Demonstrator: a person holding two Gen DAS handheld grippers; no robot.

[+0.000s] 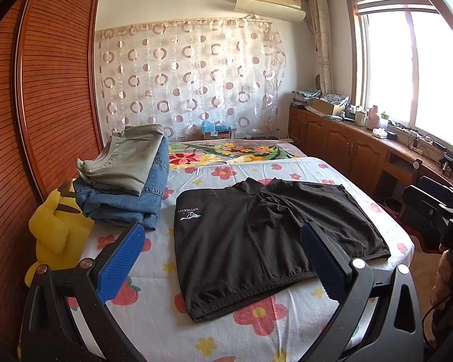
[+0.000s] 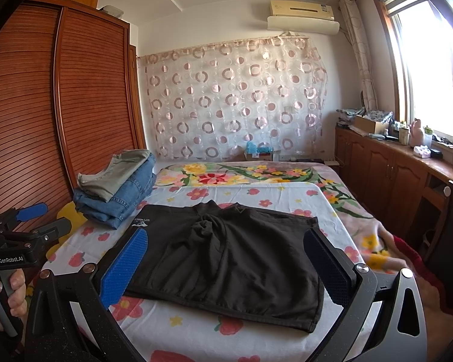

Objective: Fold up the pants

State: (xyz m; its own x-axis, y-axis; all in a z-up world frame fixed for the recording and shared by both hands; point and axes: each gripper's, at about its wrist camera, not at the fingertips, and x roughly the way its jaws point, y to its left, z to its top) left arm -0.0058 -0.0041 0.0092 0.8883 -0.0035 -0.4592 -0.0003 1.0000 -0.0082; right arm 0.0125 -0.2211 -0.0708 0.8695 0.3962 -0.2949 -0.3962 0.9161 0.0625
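Black shorts (image 1: 256,235) lie flat on the bed (image 1: 256,325) (ready for folding); left gripper (image 1: 223,259) and right gripper (image 2: 226,265) hover, fingers wide, empty.

Black shorts (image 1: 256,235) with small white logo and lettering near one corner. White bedsheet (image 1: 154,325) strewn with pink-red and yellow flowers; farther back, a quilt (image 1: 226,150) in bolder red, yellow and green florals. Olive-grey trousers (image 1: 126,160) over faded blue jeans (image 1: 130,202). Bright yellow plush toy (image 1: 57,232) with brown markings. Blue textured pads (image 1: 120,262) on black gripper frames. Sheer cream curtain (image 1: 190,75) patterned with pink-brown rings and discs. Reddish-brown slatted wardrobe (image 1: 54,90).
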